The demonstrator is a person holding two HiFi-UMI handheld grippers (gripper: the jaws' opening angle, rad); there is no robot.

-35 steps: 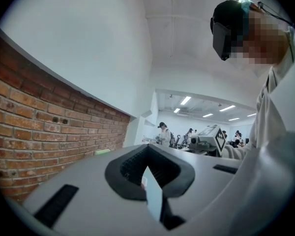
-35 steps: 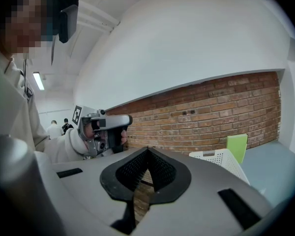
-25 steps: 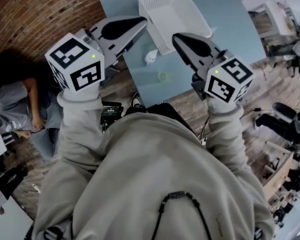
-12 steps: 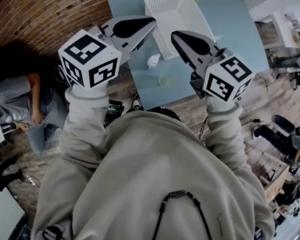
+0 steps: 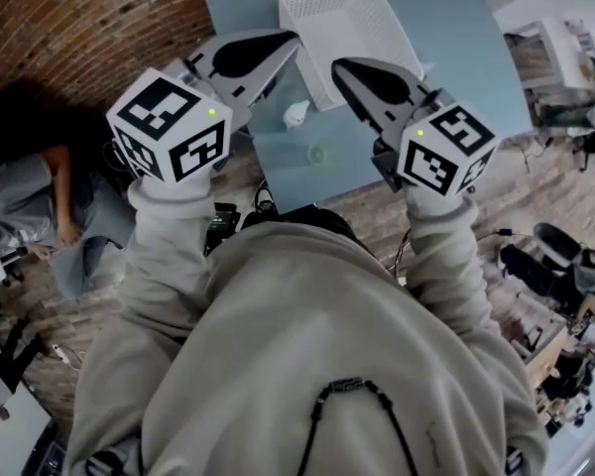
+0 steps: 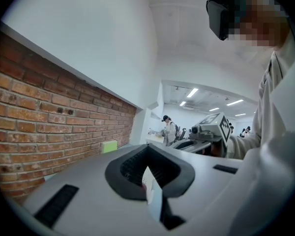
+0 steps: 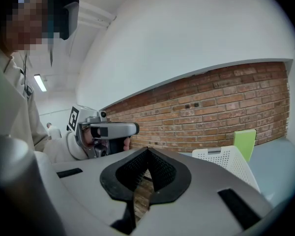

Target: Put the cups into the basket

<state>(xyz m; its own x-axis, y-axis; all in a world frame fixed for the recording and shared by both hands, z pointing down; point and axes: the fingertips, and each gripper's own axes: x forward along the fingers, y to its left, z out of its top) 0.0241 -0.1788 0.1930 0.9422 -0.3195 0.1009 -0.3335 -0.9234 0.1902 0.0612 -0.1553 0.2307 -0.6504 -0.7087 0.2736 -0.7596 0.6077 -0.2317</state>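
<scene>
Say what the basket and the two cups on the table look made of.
Basket: white matte plastic, likely, going by its perforated walls. White cup: opaque, plastic or paper; too small to tell. Clear cup: see-through, faintly greenish, probably plastic.

The left gripper (image 5: 294,38) and right gripper (image 5: 336,64) hover over table (image 5: 456,53), near basket (image 5: 349,20).
</scene>
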